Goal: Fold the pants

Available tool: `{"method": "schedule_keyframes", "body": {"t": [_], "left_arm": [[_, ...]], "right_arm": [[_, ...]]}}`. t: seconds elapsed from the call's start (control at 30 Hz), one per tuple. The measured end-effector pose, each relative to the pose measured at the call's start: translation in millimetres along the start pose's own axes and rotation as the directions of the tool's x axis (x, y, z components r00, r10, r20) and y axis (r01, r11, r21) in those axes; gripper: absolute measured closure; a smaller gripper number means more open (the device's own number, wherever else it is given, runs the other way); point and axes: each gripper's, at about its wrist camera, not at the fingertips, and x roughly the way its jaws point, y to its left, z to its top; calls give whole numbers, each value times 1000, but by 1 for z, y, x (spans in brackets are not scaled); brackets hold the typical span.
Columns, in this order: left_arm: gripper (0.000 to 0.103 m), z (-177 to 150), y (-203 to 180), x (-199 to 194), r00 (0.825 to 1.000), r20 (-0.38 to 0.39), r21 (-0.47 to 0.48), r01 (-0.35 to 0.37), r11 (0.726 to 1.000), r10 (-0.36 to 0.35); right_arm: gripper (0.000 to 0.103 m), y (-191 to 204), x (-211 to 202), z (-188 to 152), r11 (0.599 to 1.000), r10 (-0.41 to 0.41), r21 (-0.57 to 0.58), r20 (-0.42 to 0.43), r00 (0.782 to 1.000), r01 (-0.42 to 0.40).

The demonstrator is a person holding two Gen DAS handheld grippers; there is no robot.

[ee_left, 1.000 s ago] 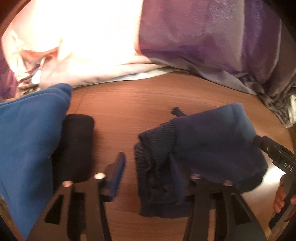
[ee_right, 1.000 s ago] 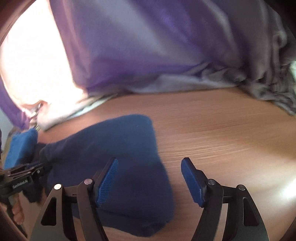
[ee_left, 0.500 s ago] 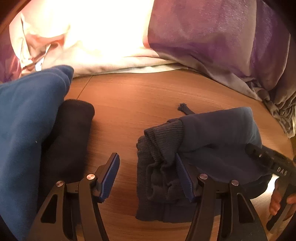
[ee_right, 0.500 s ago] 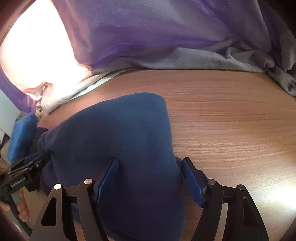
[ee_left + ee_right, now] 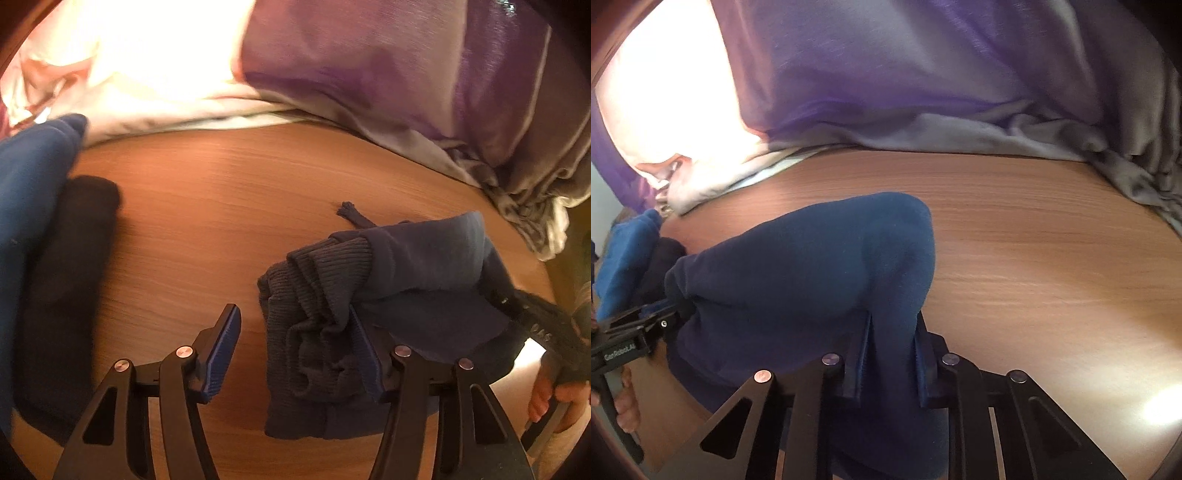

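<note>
Fingers of the right gripper (image 5: 892, 354), spread a moment ago, are closing and now pinch a fold of the navy pants (image 5: 812, 280), so that side is secured; the left gripper (image 5: 295, 354) stays spread over the bunched waistband at the near edge of the surface (image 5: 221, 206)

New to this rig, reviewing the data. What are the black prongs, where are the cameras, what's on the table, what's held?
No robot: a person holds a two-finger gripper in each hand, with a fisheye camera on each looking along its fingers. The left gripper is open, one pad against the ribbed cuff of the navy pants. The right gripper is closing on a fold of those pants. On the wooden table also lie a black garment and a brighter blue one; purple fabric is piled behind.
</note>
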Motion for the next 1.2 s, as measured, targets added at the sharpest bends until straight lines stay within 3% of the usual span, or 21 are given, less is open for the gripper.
{"method": "schedule_keyframes", "body": {"t": [0.2,0.37,0.57,0.77,0.87,0.97,1.13,1.2], "left_arm": [[43,-1,-12,7,999,-3,19,39,999,-39],[46,4,-19,-3,1000,-13,52,19,998,-18],[46,2,-16,6,999,-12,53,37,998,-36],[45,0,-7,15,995,-28,-16,100,995,-100],[52,0,-11,17,992,-25,-6,126,992,-127],[59,1,-13,17,988,-23,-1,153,988,-153],[72,6,-16,14,985,-23,-9,168,986,-169],[74,6,-18,10,987,-8,-4,161,987,-161]], "right_arm": [[80,-15,-7,-13,998,-55,8,-28,998,55],[61,-17,-15,-8,996,-84,21,-17,996,84],[60,-26,-4,-10,996,-28,83,-46,999,32],[60,-17,-3,-13,998,-50,36,-28,998,51],[59,-20,-2,-12,998,-33,46,-30,999,34],[61,-24,-2,-12,998,-11,61,-32,999,13],[77,-25,-5,-9,997,15,78,-23,1000,-14],[79,-23,-10,-8,997,4,74,-17,1000,-3]]}}
